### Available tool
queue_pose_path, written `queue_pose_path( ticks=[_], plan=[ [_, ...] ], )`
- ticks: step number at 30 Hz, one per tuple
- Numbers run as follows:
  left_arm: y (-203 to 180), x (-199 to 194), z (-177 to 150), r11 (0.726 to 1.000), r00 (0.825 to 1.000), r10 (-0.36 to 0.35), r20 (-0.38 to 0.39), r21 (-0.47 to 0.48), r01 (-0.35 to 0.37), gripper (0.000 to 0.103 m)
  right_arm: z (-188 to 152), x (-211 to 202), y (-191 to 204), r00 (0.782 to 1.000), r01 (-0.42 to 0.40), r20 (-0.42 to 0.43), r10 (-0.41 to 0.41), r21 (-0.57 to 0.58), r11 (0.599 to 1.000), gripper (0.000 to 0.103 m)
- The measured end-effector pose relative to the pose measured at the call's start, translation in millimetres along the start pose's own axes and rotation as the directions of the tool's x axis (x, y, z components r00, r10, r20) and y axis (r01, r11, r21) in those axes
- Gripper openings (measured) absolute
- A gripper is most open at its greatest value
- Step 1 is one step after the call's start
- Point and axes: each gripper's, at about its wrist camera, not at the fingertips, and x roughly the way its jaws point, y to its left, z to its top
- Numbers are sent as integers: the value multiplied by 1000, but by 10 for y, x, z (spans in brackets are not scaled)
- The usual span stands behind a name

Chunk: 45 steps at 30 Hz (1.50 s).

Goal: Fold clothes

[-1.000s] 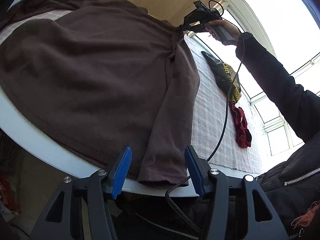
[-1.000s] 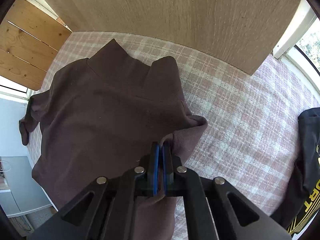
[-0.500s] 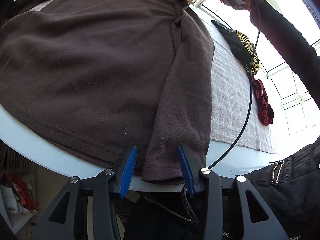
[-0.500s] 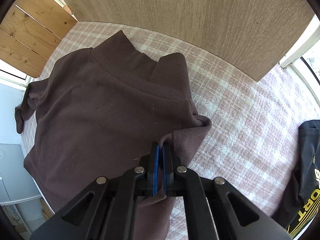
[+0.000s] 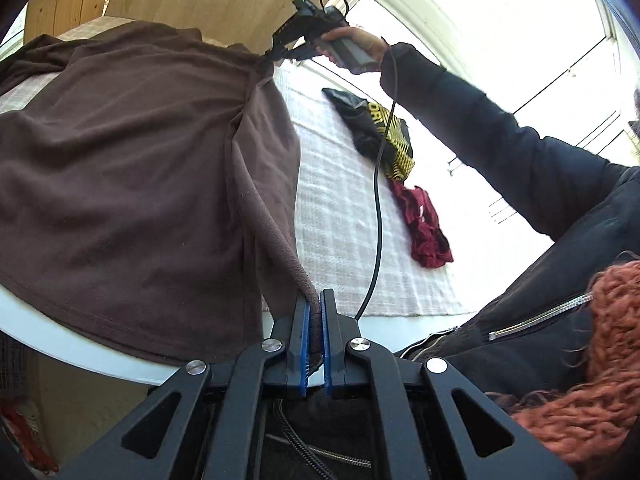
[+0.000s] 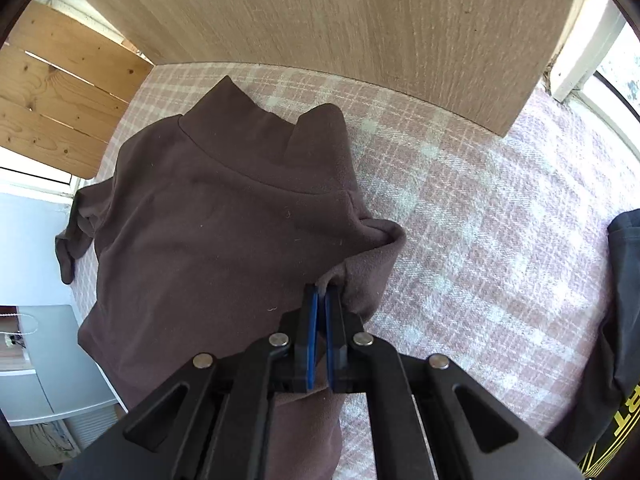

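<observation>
With its blue-padded jaws pinched together, the left gripper (image 5: 315,300) clamps the sleeve cuff of the dark brown fleece pullover (image 5: 120,168) at lower centre. Right gripper (image 6: 321,296), likewise closed, grips the pullover's shoulder fold; right hand (image 5: 352,42) is raised at upper centre, sleeved arm outstretched. Pullover lies across the pink plaid cloth (image 6: 480,220), its hem overhanging the table's white edge (image 5: 60,340).

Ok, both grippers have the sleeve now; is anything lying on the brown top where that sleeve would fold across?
Nothing visible does. The left hand-held gripper pinches the sleeve's cuff end, the right hand-held gripper the shoulder end. The brown fleece top has a bare body. The black-and-yellow garment and red garment lie apart, on the checked cloth.
</observation>
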Motion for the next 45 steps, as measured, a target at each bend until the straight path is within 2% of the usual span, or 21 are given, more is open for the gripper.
queue_pose_path(
  ticks=[1, 3, 5, 7, 9, 11, 14, 16, 17, 19, 22, 24, 25, 29, 33, 37, 40, 42, 43, 44, 45],
  plan=[
    [112, -67, 10, 999, 1000, 11, 29, -36, -10, 4, 24, -14, -26, 1000, -13, 5, 13, 16, 1000, 4],
    [449, -132, -38, 989, 994, 105, 42, -112, -100, 4, 74, 35, 27, 1000, -22, 14, 21, 20, 1000, 4],
    [823, -69, -146, 966, 982, 186, -2, -183, -183, 4, 124, 85, 80, 999, -30, 23, 30, 24, 999, 4],
    [1084, 56, -224, 945, 968, 245, -56, -207, -251, 5, 141, 204, 227, 999, -27, 22, 27, -5, 1000, 5],
    [1215, 136, -269, 940, 964, 250, -96, -216, -265, 5, 121, 297, 365, 999, -41, 4, 41, -22, 999, 12],
    [1294, 193, -291, 937, 961, 248, -123, -220, -270, 6, 56, 249, 444, 999, -39, 16, 40, -59, 997, 28],
    [1289, 154, -256, 932, 951, 277, -140, -200, -301, 10, -125, -2, 493, 996, 6, 84, 5, -133, 991, 30],
    [1286, 127, -233, 928, 943, 296, -151, -187, -322, 17, -379, -288, 439, 988, 26, 152, -2, -159, 987, 30],
    [1285, 114, -221, 926, 939, 306, -157, -181, -332, 17, -565, -394, 420, 985, 31, 171, 1, -185, 982, 34],
    [1281, 87, -198, 921, 931, 325, -167, -167, -352, 19, -991, -504, 414, 985, 44, 171, -1, -251, 967, 40],
    [1236, -65, -153, 915, 923, 351, -156, -153, -374, 22, -1653, -456, 392, 993, 42, 122, -3, -320, 947, 40],
    [1130, -141, -97, 922, 927, 346, -147, -129, -364, 24, -2032, -322, 400, 994, 87, 96, -57, -355, 931, 40],
    [1034, -119, -68, 934, 934, 327, -144, -105, -342, 25, -2161, -248, 417, 991, 121, 91, -93, -375, 919, 40],
    [598, 182, -3, 981, 969, 192, -156, 9, -193, 30, -2441, -55, 479, 982, 191, 94, -166, -453, 871, 40],
    [271, 754, 42, 990, 970, 116, -213, 101, -96, 30, -2464, 103, 570, 976, 216, 110, -186, -522, 826, 40],
    [231, 1065, 28, 985, 960, 139, -243, 135, -109, 30, -2446, 280, 684, 974, 220, 98, -202, -589, 777, 40],
    [234, 1116, 41, 986, 961, 138, -239, 123, -111, 30, -2381, 342, 707, 978, 205, 87, -192, -592, 779, 40],
    [207, 1153, 46, 986, 962, 135, -238, 127, -107, 30, -2314, 316, 708, 983, 183, 89, -161, -578, 795, 39],
    [182, 1177, 42, 984, 961, 139, -240, 140, -107, 31, -2270, 304, 694, 987, 160, 78, -141, -562, 811, 32],
    [159, 1213, 33, 981, 958, 151, -246, 156, -115, 32, -2223, 293, 673, 990, 141, 65, -126, -545, 826, 12],
    [150, 1258, 18, 977, 952, 166, -256, 170, -125, 33, -2179, 282, 652, 992, 124, 51, -115, -532, 838, 5]
  ],
)
